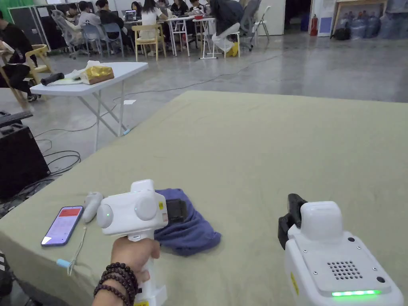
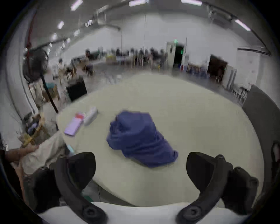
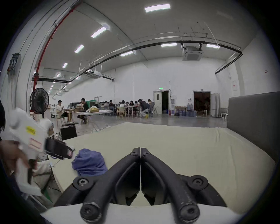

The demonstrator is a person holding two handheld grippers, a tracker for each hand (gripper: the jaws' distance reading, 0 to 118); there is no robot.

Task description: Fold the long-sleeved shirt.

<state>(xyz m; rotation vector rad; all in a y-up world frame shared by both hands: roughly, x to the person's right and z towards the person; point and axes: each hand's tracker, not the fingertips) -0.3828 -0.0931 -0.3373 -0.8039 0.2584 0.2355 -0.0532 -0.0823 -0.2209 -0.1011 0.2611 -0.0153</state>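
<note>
Our left gripper (image 2: 140, 171) hangs with jaws wide apart, empty; right gripper (image 3: 140, 153) has jaws pressed together, empty. Blue shirt (image 1: 191, 229) lies crumpled on the green table (image 1: 259, 151), phone (image 1: 62, 225) left of it.

Even, bright indoor light from ceiling strip lamps (image 3: 157, 7), soft faint shadows, glare on the polished floor (image 1: 318, 67), left gripper view motion-blurred throughout, both gripper views fisheye-bent with black vignetted corners, head view sharp.
</note>
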